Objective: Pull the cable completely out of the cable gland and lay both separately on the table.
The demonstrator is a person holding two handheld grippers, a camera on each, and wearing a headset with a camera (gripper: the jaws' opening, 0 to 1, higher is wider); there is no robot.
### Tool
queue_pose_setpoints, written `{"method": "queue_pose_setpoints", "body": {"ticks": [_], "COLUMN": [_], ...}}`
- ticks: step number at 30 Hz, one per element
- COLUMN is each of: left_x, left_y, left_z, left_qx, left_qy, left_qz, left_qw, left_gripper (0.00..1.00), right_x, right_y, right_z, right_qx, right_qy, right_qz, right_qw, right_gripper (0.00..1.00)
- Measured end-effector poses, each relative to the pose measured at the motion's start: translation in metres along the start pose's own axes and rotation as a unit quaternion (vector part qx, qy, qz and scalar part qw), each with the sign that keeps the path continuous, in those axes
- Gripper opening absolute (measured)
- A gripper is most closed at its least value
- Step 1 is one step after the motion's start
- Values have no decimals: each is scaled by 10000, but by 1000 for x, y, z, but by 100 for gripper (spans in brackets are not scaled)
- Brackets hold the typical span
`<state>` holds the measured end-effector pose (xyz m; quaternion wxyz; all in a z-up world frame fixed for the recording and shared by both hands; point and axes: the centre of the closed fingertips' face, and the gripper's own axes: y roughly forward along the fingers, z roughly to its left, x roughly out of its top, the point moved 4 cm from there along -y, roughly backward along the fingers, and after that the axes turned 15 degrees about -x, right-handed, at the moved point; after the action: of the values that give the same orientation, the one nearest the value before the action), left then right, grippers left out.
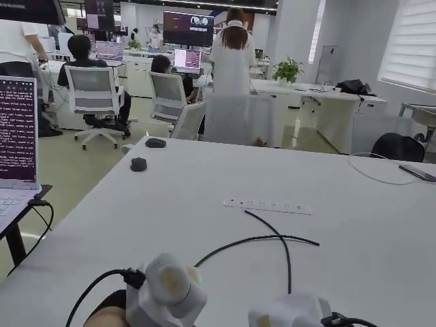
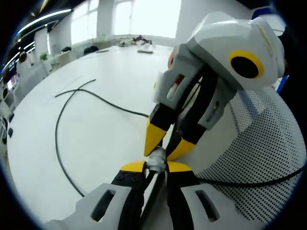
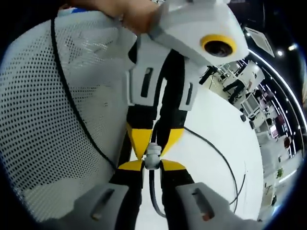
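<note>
In the left gripper view a small grey cable gland [image 2: 156,160] sits between the yellow tips of my left gripper [image 2: 156,166], which is shut on it. My right gripper [image 2: 168,143] comes in from the upper right and meets the same gland. In the right gripper view the gland [image 3: 152,155] is pinched by my right gripper [image 3: 152,165], with the left gripper [image 3: 154,141] closing on it from above. The black cable [image 3: 152,191] runs back between the right jaws. More cable [image 1: 272,240] lies looped on the white table [image 1: 354,231]. The two white gripper housings [image 1: 167,293] sit at the bottom edge of the head view.
A white power strip [image 1: 267,205] lies mid-table. Two mice [image 1: 138,163] sit at the far left corner, a laptop [image 1: 17,129] on a side stand at the left, a phone [image 1: 417,172] at the far right. White mesh fabric [image 2: 259,143] is close behind the grippers. People and chairs stand beyond.
</note>
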<state>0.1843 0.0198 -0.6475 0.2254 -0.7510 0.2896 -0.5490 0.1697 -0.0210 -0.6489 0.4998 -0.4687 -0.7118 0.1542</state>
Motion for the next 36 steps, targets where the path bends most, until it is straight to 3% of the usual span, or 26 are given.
{"method": "queue_pose_setpoints", "body": {"ticks": [3,5,8,10,11,17,22,27,30,36], "left_x": [1,2,5,6,6,-1,-9,-11,-11,-11], "left_y": [-2,-3,0,0,-1,-6,-11,-14,-15,-15], "left_z": [3,4,1,0,0,10,19,22,22,23], "left_qx": [247,445,437,445,457,683,986,1078,1115,1139], "left_qy": [389,748,974,1035,1037,921,867,824,829,818], "left_qz": [217,401,450,440,451,604,884,949,971,966], "left_qw": [9987,9954,9933,9927,9925,9916,9874,9862,9855,9854], "left_gripper": [16,17,17,17,17,16,16,16,16,16], "right_x": [-3,-9,-15,-15,-15,-25,-40,-55,-68,-82], "right_y": [0,0,0,0,0,0,-1,-3,-5,-8], "right_z": [-7,-9,-10,-9,-9,-17,-24,-29,-32,-34], "right_qx": [-46,-82,-114,-106,-91,-295,-475,-609,-706,-762], "right_qy": [301,523,359,382,371,522,632,890,991,1140], "right_qz": [52,211,315,334,347,574,923,1273,1604,1944], "right_qw": [9995,9984,9988,9987,9987,9965,9926,9860,9795,9713], "right_gripper": [17,19,17,8,4,4,4,5,5,6]}}
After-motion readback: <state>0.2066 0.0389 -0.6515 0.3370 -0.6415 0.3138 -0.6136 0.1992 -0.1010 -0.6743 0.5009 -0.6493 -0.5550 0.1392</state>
